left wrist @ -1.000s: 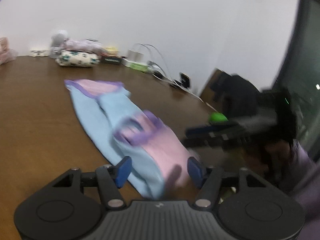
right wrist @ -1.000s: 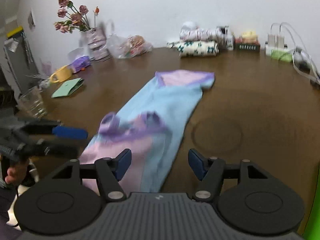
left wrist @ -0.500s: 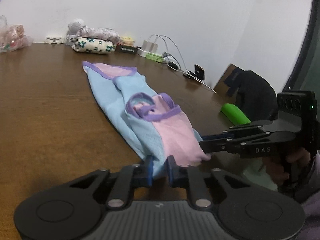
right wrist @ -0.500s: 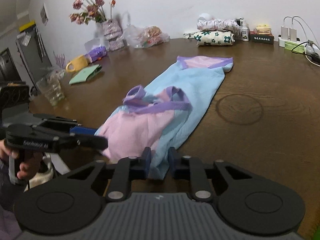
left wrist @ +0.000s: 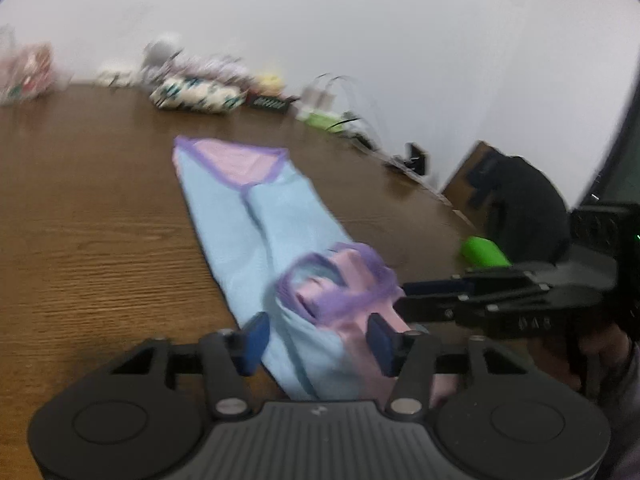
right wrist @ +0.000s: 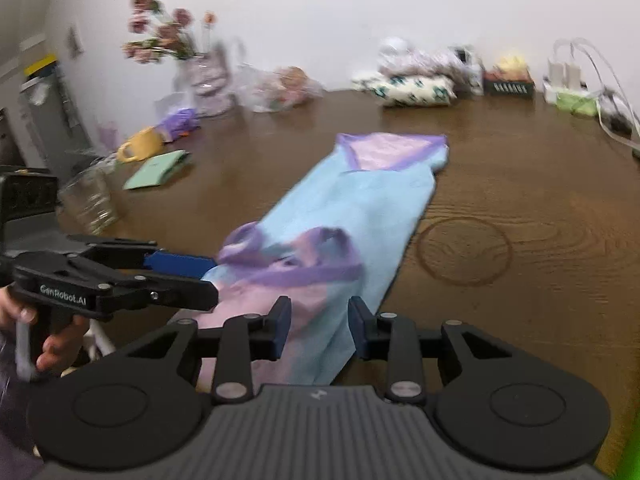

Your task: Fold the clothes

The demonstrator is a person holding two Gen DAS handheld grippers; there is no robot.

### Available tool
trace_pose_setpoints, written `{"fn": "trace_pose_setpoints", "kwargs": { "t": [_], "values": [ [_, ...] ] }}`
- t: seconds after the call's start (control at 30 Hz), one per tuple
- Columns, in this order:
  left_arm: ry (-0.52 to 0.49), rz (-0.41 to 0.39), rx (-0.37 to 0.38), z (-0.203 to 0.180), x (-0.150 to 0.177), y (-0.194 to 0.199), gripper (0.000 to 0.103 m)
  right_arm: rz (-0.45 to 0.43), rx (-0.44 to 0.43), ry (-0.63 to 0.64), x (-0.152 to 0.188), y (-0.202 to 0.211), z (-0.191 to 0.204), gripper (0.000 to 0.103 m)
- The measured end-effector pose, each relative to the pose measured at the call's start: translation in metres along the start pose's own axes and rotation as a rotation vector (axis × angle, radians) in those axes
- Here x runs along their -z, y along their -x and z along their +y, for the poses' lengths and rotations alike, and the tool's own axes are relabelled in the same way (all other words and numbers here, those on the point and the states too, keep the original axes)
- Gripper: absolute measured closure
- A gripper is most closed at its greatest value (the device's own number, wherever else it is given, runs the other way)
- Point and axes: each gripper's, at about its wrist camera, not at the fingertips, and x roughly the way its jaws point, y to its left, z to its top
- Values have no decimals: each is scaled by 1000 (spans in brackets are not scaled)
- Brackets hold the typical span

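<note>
Garment: narrow strip on the table, near end bunched between your left tongs and right tongs, both opening, pads clear of cloth; fold's first step; next, regrip that end.

A lived-in room of a home is shown, with a large brown wooden table set against a plain white wall. Household clutter is ranged along the table's far edge: a vase of dried pink flowers, a yellow mug, a drinking glass, folded patterned cloths, and chargers with white cables. A ring-shaped mark is seen on the wood, and a dark window at one side
</note>
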Motion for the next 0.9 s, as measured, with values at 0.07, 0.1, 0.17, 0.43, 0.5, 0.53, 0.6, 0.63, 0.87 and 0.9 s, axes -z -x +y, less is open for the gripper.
{"fn": "trace_pose_setpoints", "kwargs": {
  "t": [0.07, 0.1, 0.17, 0.43, 0.5, 0.53, 0.6, 0.63, 0.87, 0.9],
  "values": [
    [40, 21, 14, 5, -2, -8, 82, 15, -28, -22, -3, -9, -5, 72],
    [55, 21, 22, 7, -2, -10, 83, 17, -48, -24, -3, -11, -6, 72],
    [75, 13, 45, 12, 0, -9, 91, 18, -79, -29, -2, -13, -8, 80],
    [120, -62, 93, 19, -15, -3, 96, -75, -99, -54, -18, -4, -10, 100],
    [137, -39, 70, 24, -19, -13, 94, -76, -79, -45, -25, -10, -13, 100],
    [149, -15, 47, 25, -19, -19, 93, -57, -51, -44, -27, -17, -14, 100],
    [148, 5, 21, 24, -17, -24, 86, -17, 3, -40, -29, -31, -16, 93],
    [139, -2, 18, 22, -16, -23, 81, -5, 20, -36, -28, -34, -15, 89],
    [118, -84, -79, 21, -28, -17, 61, -84, 29, -8, -25, -13, -12, 83],
    [112, -80, -100, 19, -30, -22, 61, -70, 20, 5, -25, -15, -10, 83]
  ]
}}
